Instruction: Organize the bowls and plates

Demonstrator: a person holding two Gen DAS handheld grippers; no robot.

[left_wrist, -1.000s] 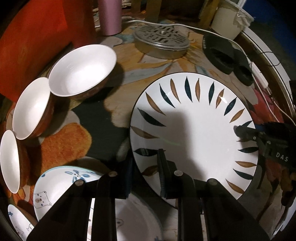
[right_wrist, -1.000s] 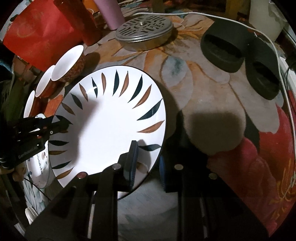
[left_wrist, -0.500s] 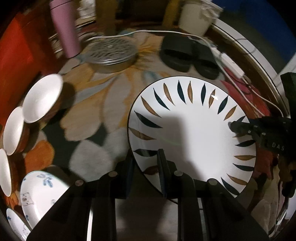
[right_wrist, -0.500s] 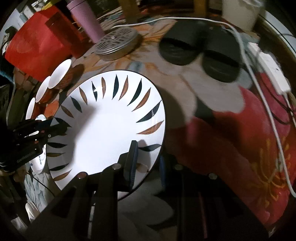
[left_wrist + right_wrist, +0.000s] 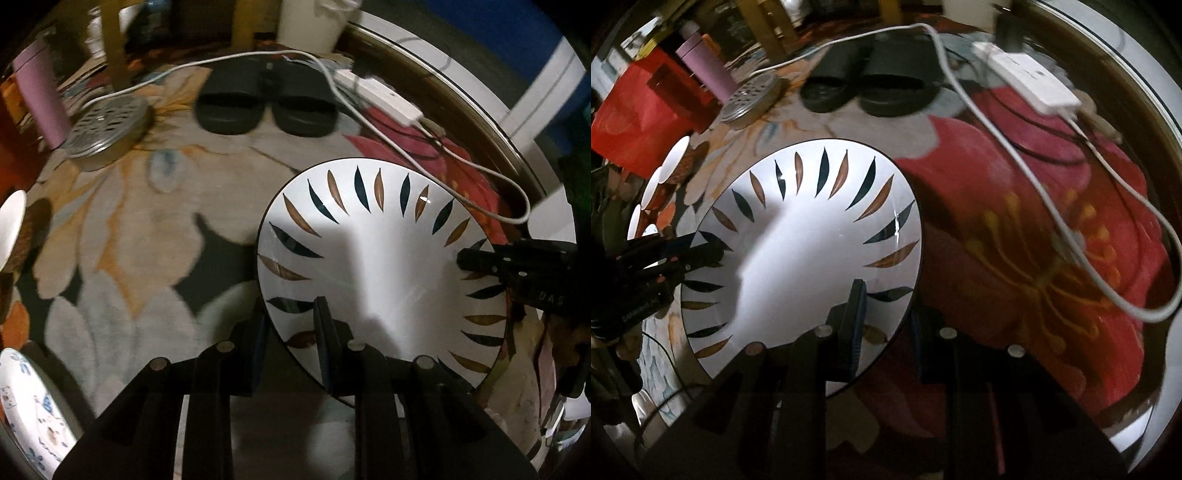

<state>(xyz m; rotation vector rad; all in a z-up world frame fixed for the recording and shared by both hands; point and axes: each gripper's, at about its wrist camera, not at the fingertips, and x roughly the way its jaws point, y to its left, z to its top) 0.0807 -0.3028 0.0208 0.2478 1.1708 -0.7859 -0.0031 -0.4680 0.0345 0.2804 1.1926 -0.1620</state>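
Over a flower-patterned worktop (image 5: 147,229), the left gripper (image 5: 291,328) and right gripper (image 5: 886,325) each clench opposite rims of a round white plate with leaf-shaped marks (image 5: 384,266).

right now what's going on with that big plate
A person is carrying the leaf-patterned plate with both handheld tools. The left gripper is clamped on one edge of its rim and the right gripper on the opposite edge, so the plate hangs between them above the flowered rug. Below it the rug holds black slippers, a white cable, a round metal lid and a row of white bowls.
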